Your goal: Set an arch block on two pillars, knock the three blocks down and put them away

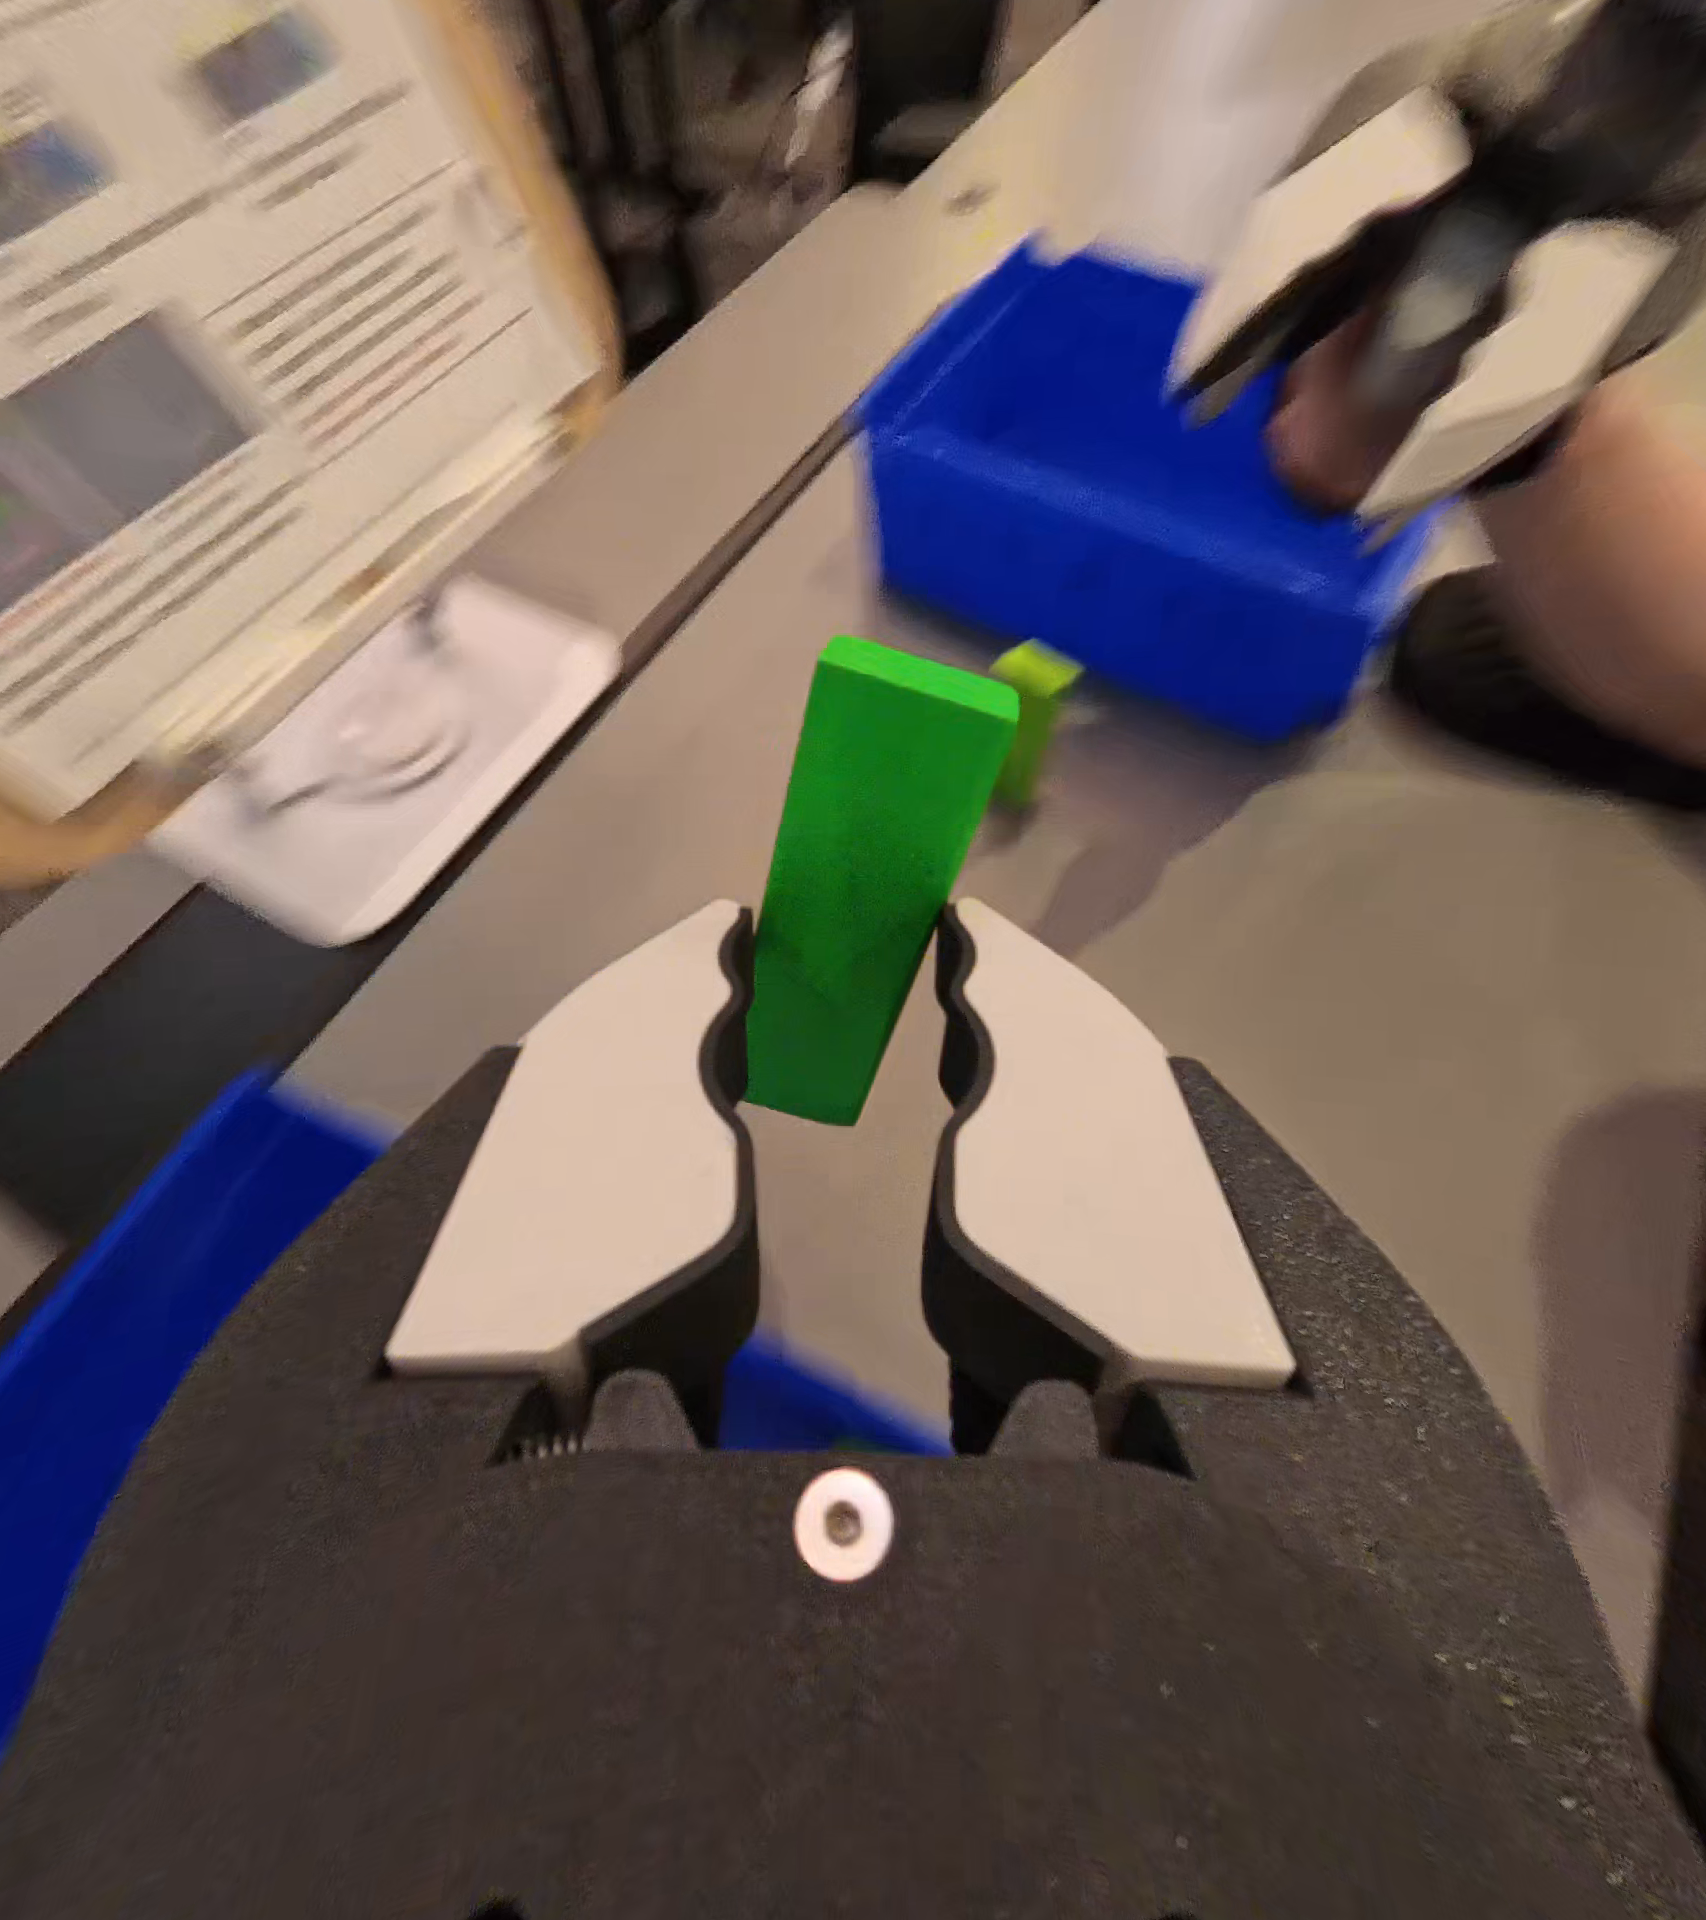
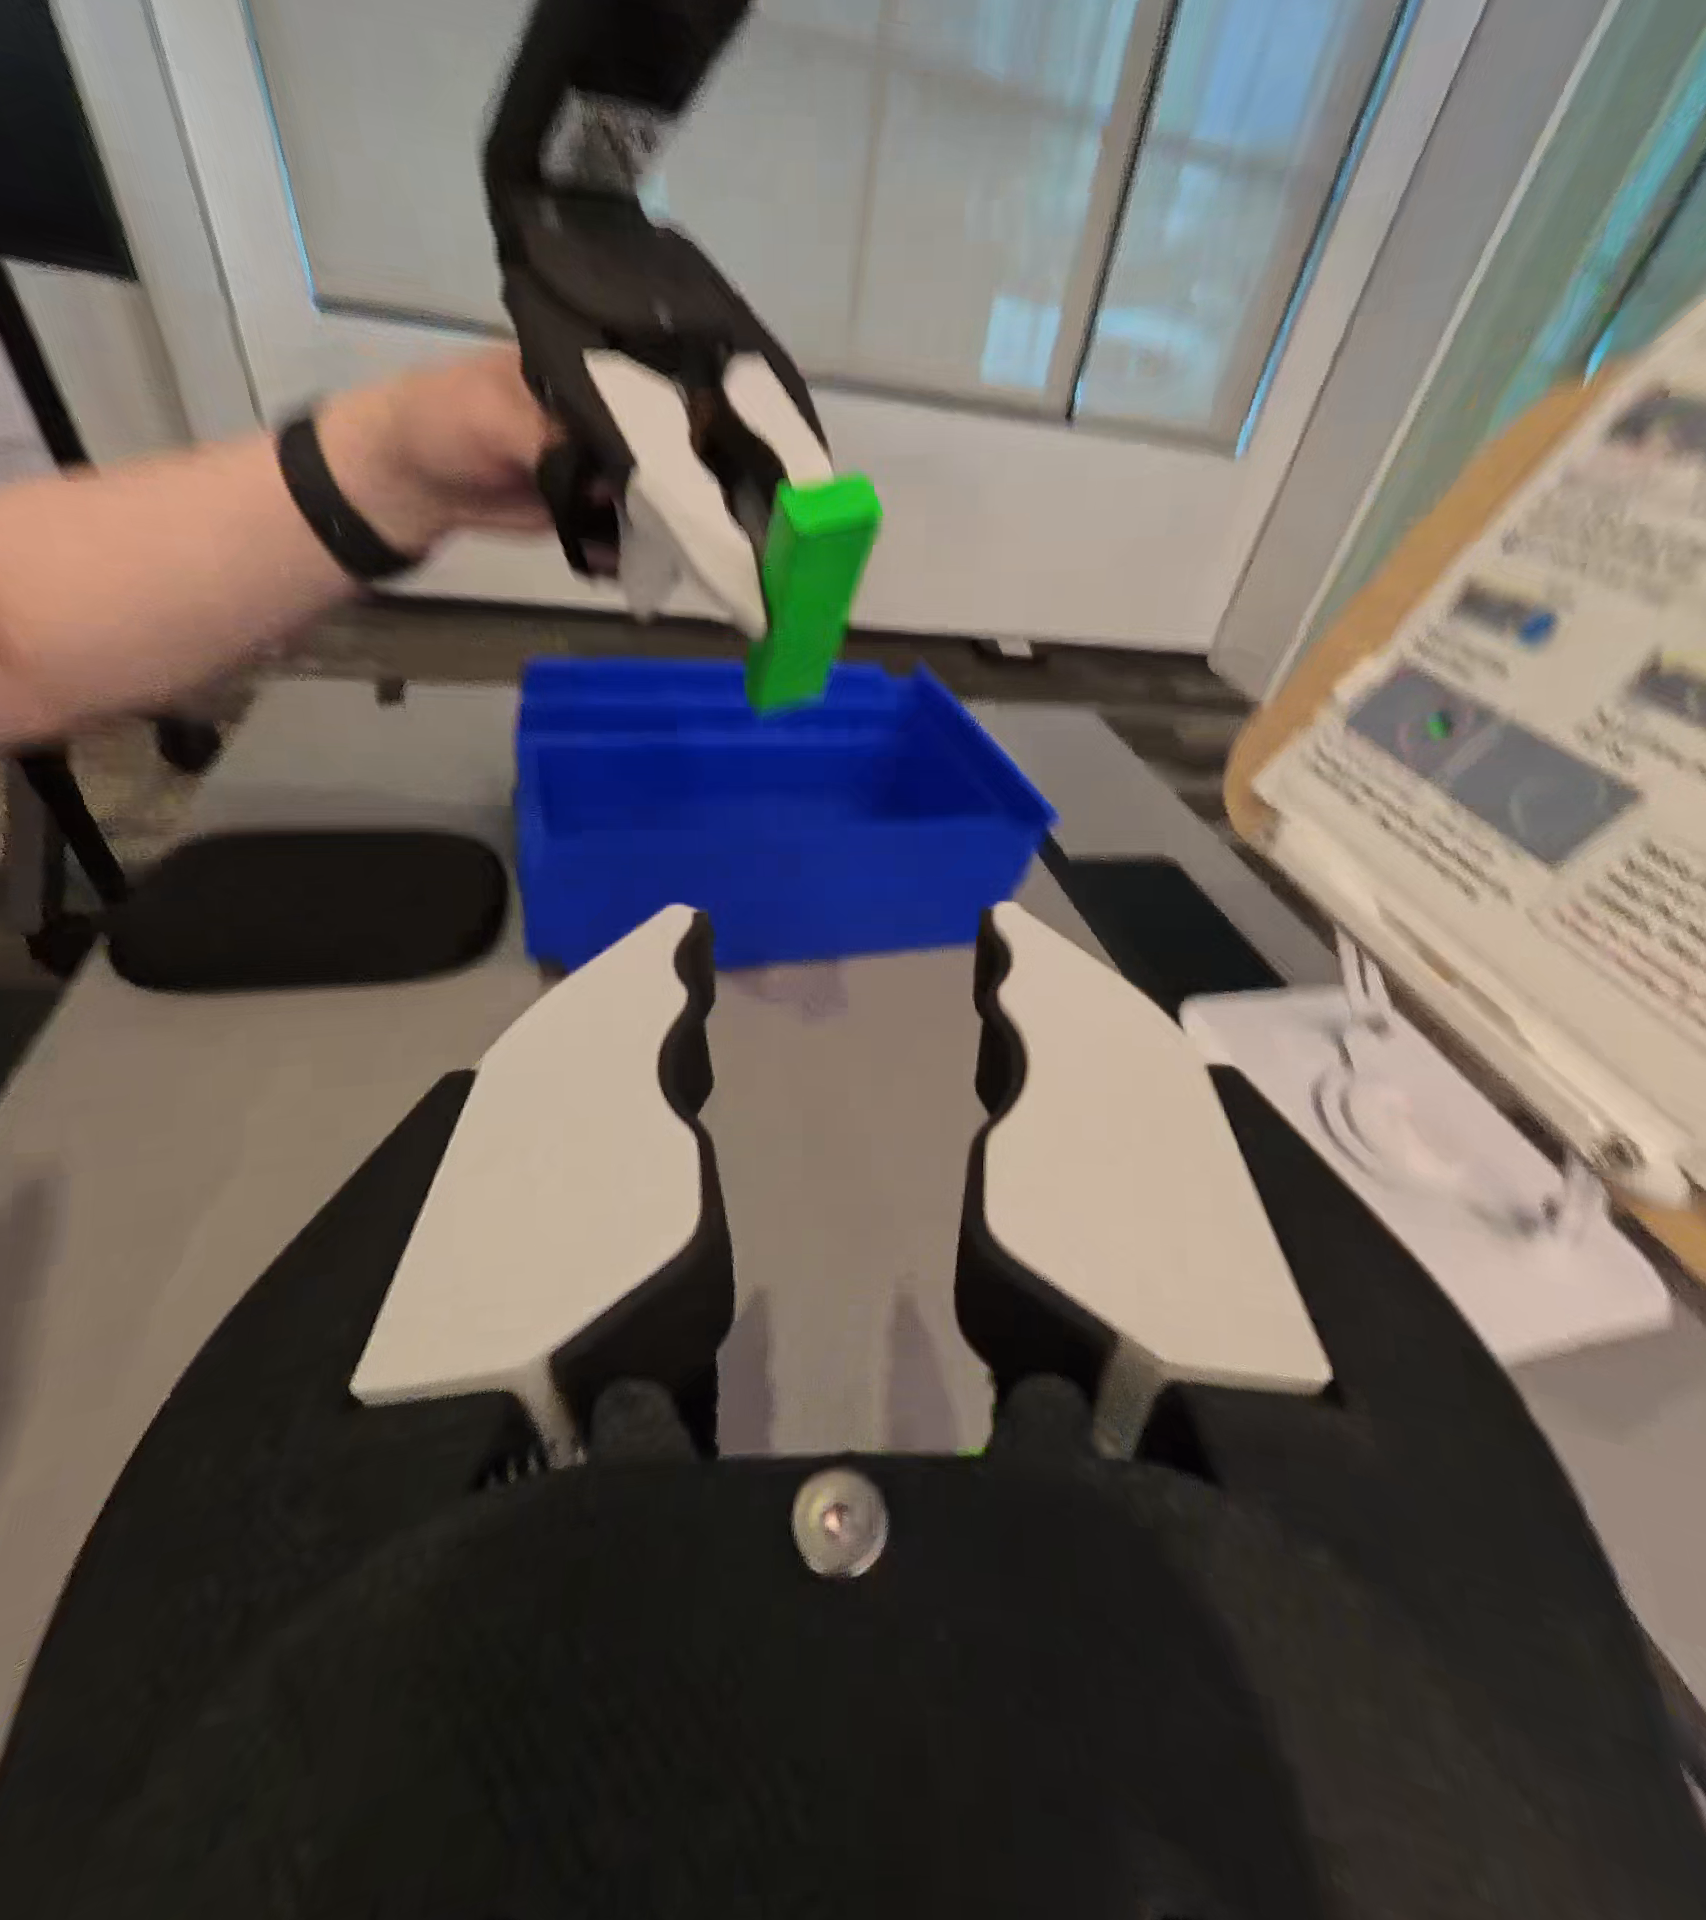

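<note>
Green rectangular wooden block pinched between left fingers, long axis running forward past their tips, hanging above blue plastic bin. Right fingers spread, holding nothing, farther off.

A lab or office — research poster on a board, grey table, glazed white doors.

Matt green block, smooth; grainy black gripper body; blue plastic bin; table faintly glossy.
</note>
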Demonstrator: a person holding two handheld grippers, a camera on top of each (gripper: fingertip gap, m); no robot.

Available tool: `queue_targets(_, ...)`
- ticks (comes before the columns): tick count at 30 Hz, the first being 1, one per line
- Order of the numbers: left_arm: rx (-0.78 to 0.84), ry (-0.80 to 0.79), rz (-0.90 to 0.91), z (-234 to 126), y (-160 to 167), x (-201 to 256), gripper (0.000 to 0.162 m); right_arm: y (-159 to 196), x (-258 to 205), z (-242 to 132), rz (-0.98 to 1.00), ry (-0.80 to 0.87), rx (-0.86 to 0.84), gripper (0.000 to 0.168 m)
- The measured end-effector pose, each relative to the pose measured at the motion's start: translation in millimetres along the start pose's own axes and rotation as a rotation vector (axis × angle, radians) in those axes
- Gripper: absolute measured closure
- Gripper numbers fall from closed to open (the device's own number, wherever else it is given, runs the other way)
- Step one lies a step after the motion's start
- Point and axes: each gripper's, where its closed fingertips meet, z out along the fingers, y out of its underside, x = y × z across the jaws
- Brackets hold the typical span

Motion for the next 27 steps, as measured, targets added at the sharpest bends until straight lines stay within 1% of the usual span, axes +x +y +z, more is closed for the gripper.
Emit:
queue_targets(2,0.062,0.094,0.034,23.9,-17.5,49.0,0.128,-18.3,-23.3,4.6,-0.033,-0.027,0.068,0.119)
queue_targets(4,0.089,0.194,0.063,46.3,-25.7,89.4,0.128,-30.7,-32.7,2.5,-0.064,-0.010,0.111,0.119)
queue_targets(6,0.080,0.259,0.080,65.1,-27.5,114.5,0.129,-36.8,-40.9,-1.8,-0.051,-0.045,0.125,0.119)
queue_targets(8,0.087,0.293,0.091,76.3,-30.5,127.3,0.129,-33.1,-43.8,-3.7,-0.028,-0.082,0.081,0.119)
queue_targets(11,0.126,0.335,0.066,79.4,-39.4,134.9,0.129,-24.5,-42.6,-5.8,-0.050,-0.099,0.015,0.119)
queue_targets(12,0.133,0.338,0.062,79.2,-40.9,134.8,0.129,-23.8,-42.8,-6.7,-0.055,-0.106,0.008,0.122)
queue_targets(13,0.139,0.336,0.064,78.7,-41.9,134.2,0.129,-23.1,-45.5,-7.7,-0.052,-0.131,0.003,0.132)
queue_targets(14,0.142,0.342,0.069,78.2,-41.6,135.0,0.129,-23.1,-47.6,-7.9,-0.043,-0.150,0.003,0.134)
queue_targets(16,0.125,0.351,0.066,80.4,-37.1,135.9,0.128,-19.2,-49.8,-6.6,-0.043,-0.170,-0.018,0.135)
queue_targets(17,0.111,0.341,0.063,81.9,-33.5,133.8,0.127,-14.9,-49.2,-4.8,-0.051,-0.169,-0.039,0.135)
queue_targets(18,0.108,0.313,0.059,82.8,-30.8,128.7,0.121,-9.7,-45.3,-2.4,-0.054,-0.152,-0.058,0.135)
queue_targets(19,0.118,0.277,0.053,82.6,-28.8,121.8,0.107,-2.5,-39.2,0.5,-0.051,-0.132,-0.080,0.135)
queue_targets(20,0.125,0.241,0.043,81.0,-24.8,113.8,0.101,7.3,-32.8,3.9,-0.036,-0.124,-0.110,0.135)
queue_targets(22,0.125,0.203,0.007,74.1,-11.5,102.8,0.104,34.3,-17.1,13.3,0.029,-0.110,-0.190,0.135)
queue_targets(25,0.134,0.216,-0.077,59.0,7.5,100.0,0.109,79.8,2.8,27.5,0.088,-0.092,-0.346,0.135)
queue_targets(27,0.140,0.215,-0.096,47.3,17.0,100.4,0.114,94.8,12.4,36.6,0.087,-0.089,-0.401,0.135)
